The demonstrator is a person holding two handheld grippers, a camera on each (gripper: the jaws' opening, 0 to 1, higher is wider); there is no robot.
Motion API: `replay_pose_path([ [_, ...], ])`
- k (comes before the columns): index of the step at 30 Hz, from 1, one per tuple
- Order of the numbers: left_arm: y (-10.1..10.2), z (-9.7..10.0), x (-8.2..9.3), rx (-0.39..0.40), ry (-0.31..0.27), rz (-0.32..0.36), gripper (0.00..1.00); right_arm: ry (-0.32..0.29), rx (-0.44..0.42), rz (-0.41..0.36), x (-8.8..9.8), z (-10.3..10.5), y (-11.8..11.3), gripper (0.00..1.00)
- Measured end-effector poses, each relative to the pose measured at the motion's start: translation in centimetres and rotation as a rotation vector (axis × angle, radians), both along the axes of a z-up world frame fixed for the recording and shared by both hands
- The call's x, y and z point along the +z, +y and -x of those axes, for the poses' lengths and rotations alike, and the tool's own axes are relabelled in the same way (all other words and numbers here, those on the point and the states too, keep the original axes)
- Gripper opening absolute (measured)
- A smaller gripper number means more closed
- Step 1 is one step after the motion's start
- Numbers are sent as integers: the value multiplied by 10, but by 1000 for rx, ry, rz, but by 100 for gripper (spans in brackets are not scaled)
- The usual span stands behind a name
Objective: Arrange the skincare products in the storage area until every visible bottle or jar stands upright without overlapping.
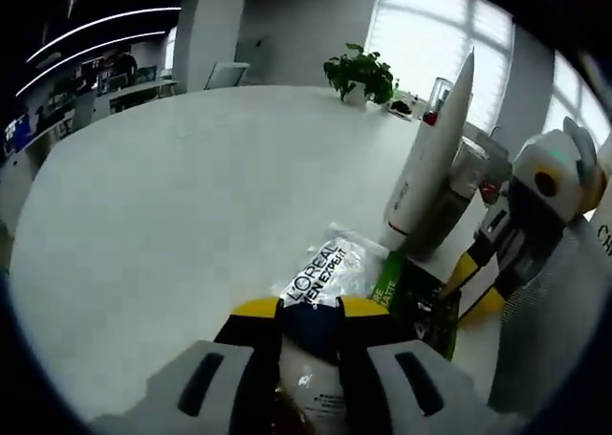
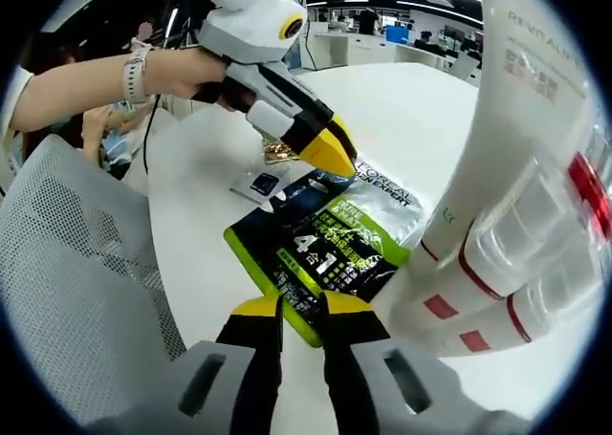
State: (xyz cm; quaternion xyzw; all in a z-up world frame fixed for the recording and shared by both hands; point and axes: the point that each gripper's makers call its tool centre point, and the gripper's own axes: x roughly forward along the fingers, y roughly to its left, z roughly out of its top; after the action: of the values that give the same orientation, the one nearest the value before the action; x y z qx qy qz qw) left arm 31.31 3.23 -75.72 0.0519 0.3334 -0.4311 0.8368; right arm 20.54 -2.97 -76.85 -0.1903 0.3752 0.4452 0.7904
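Left gripper view, from the left: broad white tabletop under office windows, small green potted plant at its far edge. Low in the middle, left gripper with yellow-tipped black jaws clamped on the near end of a flat silvery sachet printed "L'OREAL MEN EXPERT". Just right of it, a dark green-and-black flat packet, and behind that a tall white squeeze tube with red bands, upright on its cap and leaning slightly. Far right, right gripper, seen side-on. Right gripper view, from the left: grey mesh chair back, then a person's hand with a wristband gripping the left gripper's white handle, yellow tips down on the sachet. Centre, the green-and-black packet lying flat, reading "4" and "1" in large figures, its near corner just at the right gripper, jaws almost together with nothing between them. Right, white tube lettered "REVITALIFT", beside white bottles with red bands.
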Motion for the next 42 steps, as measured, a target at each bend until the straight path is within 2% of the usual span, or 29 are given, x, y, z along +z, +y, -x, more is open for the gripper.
replay_pose_path([
  [8, 1, 0, -4, 19, 28, -11, 15, -2, 4, 0, 0, 0, 0, 15],
  [15, 4, 4, 17, 21, -5, 9, 16, -14, 16, 10, 0, 1, 0, 15],
  [19, 7, 20, 33, 32, -10, 27, 16, -13, 16, 10, 0, 0, -1, 15],
  [25, 17, 37, 37, 47, 11, -23, 17, -22, 30, 19, 0, 1, 0, 16],
  [31, 16, 57, 57, 63, -8, 11, 18, -31, 33, 50, 0, 1, -3, 19],
  [35, 22, 61, 63, 80, -20, 4, 17, -34, 23, 23, 11, 1, -3, 20],
  [39, 31, 63, 64, 81, -35, -19, 18, -60, -4, -31, 37, 1, -4, 19],
  [42, 27, 75, 67, 73, -56, -57, 19, -73, -17, -57, 49, 5, -8, 20],
])
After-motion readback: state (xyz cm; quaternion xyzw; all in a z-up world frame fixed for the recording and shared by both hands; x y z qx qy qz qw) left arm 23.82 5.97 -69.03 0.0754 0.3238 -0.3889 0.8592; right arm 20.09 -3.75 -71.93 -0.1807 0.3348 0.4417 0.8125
